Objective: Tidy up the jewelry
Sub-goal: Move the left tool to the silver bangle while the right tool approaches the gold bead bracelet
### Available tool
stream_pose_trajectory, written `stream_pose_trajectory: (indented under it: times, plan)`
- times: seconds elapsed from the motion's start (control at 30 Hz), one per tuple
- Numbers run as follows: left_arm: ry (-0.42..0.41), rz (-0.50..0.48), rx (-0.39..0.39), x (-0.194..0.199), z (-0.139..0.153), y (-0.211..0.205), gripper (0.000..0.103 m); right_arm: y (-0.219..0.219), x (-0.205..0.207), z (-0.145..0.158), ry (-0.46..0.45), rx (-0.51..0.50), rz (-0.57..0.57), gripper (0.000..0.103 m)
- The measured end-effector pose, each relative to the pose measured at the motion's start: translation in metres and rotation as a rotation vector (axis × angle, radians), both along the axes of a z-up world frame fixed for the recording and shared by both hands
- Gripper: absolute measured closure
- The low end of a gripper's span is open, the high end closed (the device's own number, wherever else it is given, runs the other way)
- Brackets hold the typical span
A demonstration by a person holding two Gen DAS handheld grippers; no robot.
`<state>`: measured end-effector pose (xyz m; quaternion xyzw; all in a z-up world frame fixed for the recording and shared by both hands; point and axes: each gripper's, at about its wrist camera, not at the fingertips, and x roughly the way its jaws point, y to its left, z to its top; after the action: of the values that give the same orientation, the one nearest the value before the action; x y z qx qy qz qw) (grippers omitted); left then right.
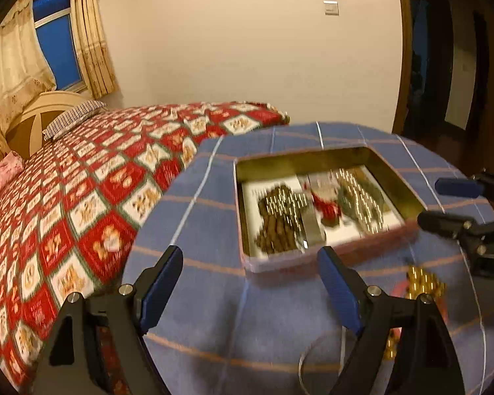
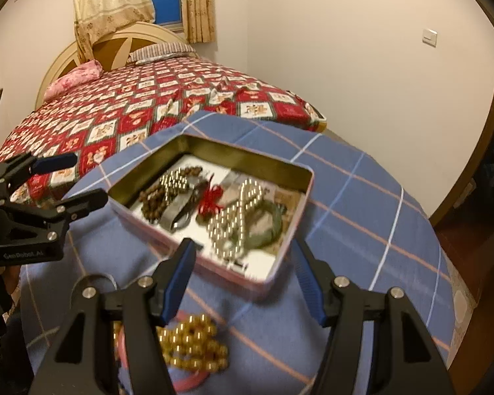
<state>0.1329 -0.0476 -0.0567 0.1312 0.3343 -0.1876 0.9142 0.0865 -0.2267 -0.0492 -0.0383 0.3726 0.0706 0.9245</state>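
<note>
An open tin (image 1: 329,254) (image 2: 233,275) with a pink rim lies on the blue checked cloth. Inside it are a brown bead bracelet (image 1: 276,227) (image 2: 153,199), a red knot (image 1: 326,205) (image 2: 209,202), a string of silvery beads (image 1: 362,204) (image 2: 237,217) and a green bangle (image 2: 270,227). A gold bead bracelet (image 2: 191,339) (image 1: 421,283) and a pink bangle (image 2: 187,382) lie on the cloth in front of the tin. My left gripper (image 1: 251,251) (image 2: 79,181) is open over the tin's near left corner. My right gripper (image 2: 243,243) (image 1: 444,205) is open above the tin's near edge. Both are empty.
The cloth covers a round-edged table (image 2: 362,197) that falls away on all sides. A thin silver ring (image 1: 313,355) lies near its front. Behind is a bed with a red patchwork quilt (image 1: 82,197) (image 2: 148,105), then a wall. A dark doorway (image 1: 444,65) is at the right.
</note>
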Motion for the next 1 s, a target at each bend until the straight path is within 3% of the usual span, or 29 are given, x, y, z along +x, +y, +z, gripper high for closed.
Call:
stream_pose_trajectory:
  times: [0.3,0.73,1.0]
  plan:
    - [0.048,-0.001,0.052,-0.041,-0.033,0.006,0.02,-0.002,-0.03,-0.024,0.055,0.013,-0.011,0.039]
    - [0.105,0.024,0.07,-0.047,-0.053,0.009,0.02,-0.007,-0.047,-0.039,0.086,0.045,-0.026,0.039]
    - [0.121,0.004,0.053,-0.047,-0.054,0.007,0.042,-0.005,-0.046,-0.043,0.104,0.035,-0.032,0.039]
